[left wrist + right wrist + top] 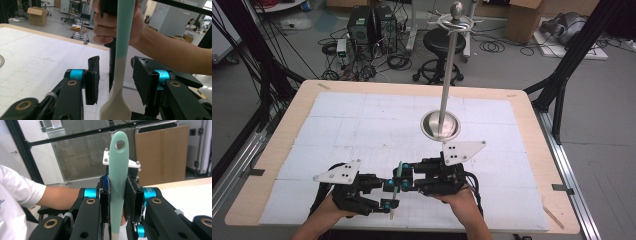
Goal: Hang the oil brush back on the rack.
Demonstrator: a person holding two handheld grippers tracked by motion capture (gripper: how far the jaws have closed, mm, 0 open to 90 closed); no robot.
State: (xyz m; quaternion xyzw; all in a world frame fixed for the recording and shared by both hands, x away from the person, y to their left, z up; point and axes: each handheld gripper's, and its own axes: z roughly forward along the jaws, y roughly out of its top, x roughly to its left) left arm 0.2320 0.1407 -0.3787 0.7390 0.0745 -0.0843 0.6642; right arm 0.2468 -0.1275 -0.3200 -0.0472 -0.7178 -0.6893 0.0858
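Both forearms come in over the near edge of the desk (pixel 532 150), hands low and close together, the two tools pointing toward each other. The right hand-held gripper (pixel 404 181) is clenched on the green handle of one spatula (pixel 118 177); its pads press the handle from both sides, and the handle's holed end sticks out past them. The left hand-held gripper (pixel 388 205) sits just beside it, nearer the desk's near edge, released: its pads stand on either side of the spatula's cream-coloured blade end without touching it. The spatula thus lies between the two tools, near the middle of the near edge. Farther back, about the desk's middle, stands one metal pole stand (pixel 440 125) on a round base, upright. Hand-held grippers: two. Spatulas: one.
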